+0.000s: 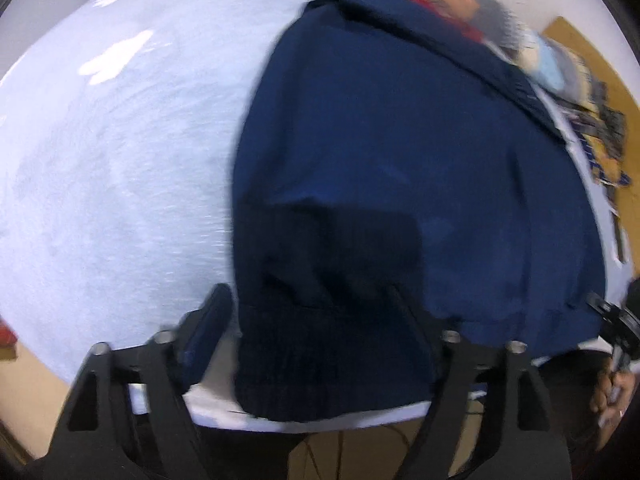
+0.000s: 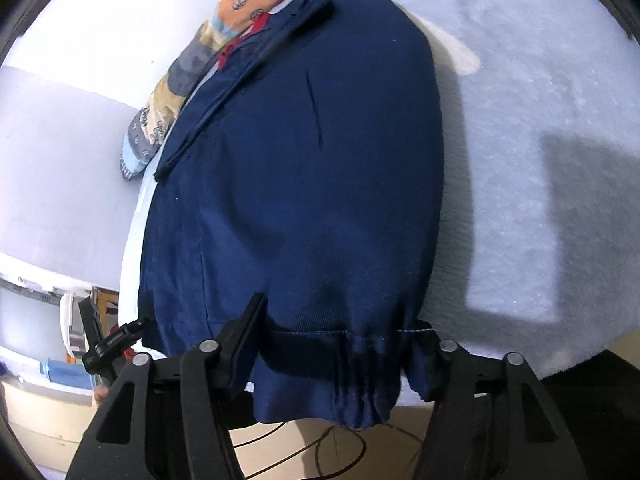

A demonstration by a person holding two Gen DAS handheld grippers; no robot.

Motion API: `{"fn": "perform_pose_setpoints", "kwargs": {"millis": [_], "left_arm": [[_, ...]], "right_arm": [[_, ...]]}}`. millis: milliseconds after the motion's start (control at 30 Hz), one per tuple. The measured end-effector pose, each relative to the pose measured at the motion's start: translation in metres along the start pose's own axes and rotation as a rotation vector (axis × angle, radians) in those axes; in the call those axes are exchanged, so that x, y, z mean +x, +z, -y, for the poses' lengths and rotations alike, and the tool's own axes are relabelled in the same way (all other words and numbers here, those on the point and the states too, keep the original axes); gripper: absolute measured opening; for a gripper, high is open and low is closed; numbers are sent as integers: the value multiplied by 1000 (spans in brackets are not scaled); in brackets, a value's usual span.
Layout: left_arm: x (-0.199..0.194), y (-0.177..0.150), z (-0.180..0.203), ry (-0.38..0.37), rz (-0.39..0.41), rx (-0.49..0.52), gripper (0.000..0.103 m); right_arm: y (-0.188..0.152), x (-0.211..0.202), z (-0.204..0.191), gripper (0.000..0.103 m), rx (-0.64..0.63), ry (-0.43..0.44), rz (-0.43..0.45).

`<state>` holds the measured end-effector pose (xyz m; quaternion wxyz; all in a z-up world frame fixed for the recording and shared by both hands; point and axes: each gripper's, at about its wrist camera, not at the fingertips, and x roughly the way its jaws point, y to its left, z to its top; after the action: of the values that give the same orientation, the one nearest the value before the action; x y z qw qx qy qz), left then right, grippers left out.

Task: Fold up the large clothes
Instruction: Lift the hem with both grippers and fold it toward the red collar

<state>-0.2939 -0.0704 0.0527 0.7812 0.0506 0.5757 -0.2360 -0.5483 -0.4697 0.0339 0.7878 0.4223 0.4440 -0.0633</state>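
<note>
A navy garment (image 1: 400,152) lies flat on the pale table (image 1: 120,160), its hem hanging over the near edge. My left gripper (image 1: 312,300) straddles the darker left part of that hem. Its left finger (image 1: 212,328) stands just beside the cloth edge with a thin gap, and its right finger is hidden under the fabric. In the right wrist view the same navy garment (image 2: 304,160) has its hem bunched into tight pleats, and my right gripper (image 2: 340,316) is shut on it. Its left finger (image 2: 244,332) presses the cloth and the right one is covered by fabric.
A heap of patterned clothes (image 1: 552,56) (image 2: 192,64) lies past the garment's far end. The table's near edge (image 1: 360,420) runs just under both grippers, with cables below it. A person's hand (image 1: 612,396) holds the right gripper at the right border. Bare tabletop (image 2: 540,120) spreads beside the garment.
</note>
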Motion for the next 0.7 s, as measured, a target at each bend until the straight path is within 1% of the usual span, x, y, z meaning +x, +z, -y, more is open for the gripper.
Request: {"fn": "perform_pose_setpoints", "kwargs": {"millis": [33, 100, 167, 200, 233, 267, 300, 433, 467, 500, 533, 567, 600, 633, 700], "left_arm": [[-2, 0, 2, 17, 13, 11, 60], [-3, 0, 1, 26, 19, -2, 57], [0, 1, -3, 22, 16, -14, 58], [2, 3, -5, 29, 14, -17, 64], [5, 4, -6, 53, 7, -28, 81], [9, 7, -7, 68, -3, -38, 89], [14, 8, -9, 70, -22, -51, 94], [17, 10, -9, 56, -19, -41, 93], [18, 11, -7, 52, -12, -28, 90], [17, 11, -2, 47, -4, -2, 76], [14, 10, 4, 47, 8, 26, 61], [10, 7, 8, 55, 21, 49, 54], [8, 7, 13, 62, 31, 70, 36], [6, 8, 14, 39, 36, 70, 30], [5, 13, 9, 0, 44, 48, 28]], "right_arm": [[2, 2, -4, 37, -8, 14, 0], [3, 1, -6, 36, -21, 17, 6], [3, 3, -6, 36, -21, 6, 0], [3, 4, -6, 36, -19, 0, -4], [3, 4, -5, 39, -20, -12, -6], [3, 5, -5, 42, -21, -23, -9], [3, 5, -6, 47, -18, -34, -12], [3, 4, -1, 50, -1, -47, -20], [2, 5, 0, 50, 1, -47, -21], [1, 6, -1, 50, -6, -46, -21], [0, 7, -5, 45, -32, -47, -23], [-1, 9, -11, 38, -60, -52, -24], [-1, 9, -14, 30, -76, -53, -25], [-1, 8, -17, 28, -89, -52, -18], [-1, 6, -18, 24, -85, -33, -11]]}}
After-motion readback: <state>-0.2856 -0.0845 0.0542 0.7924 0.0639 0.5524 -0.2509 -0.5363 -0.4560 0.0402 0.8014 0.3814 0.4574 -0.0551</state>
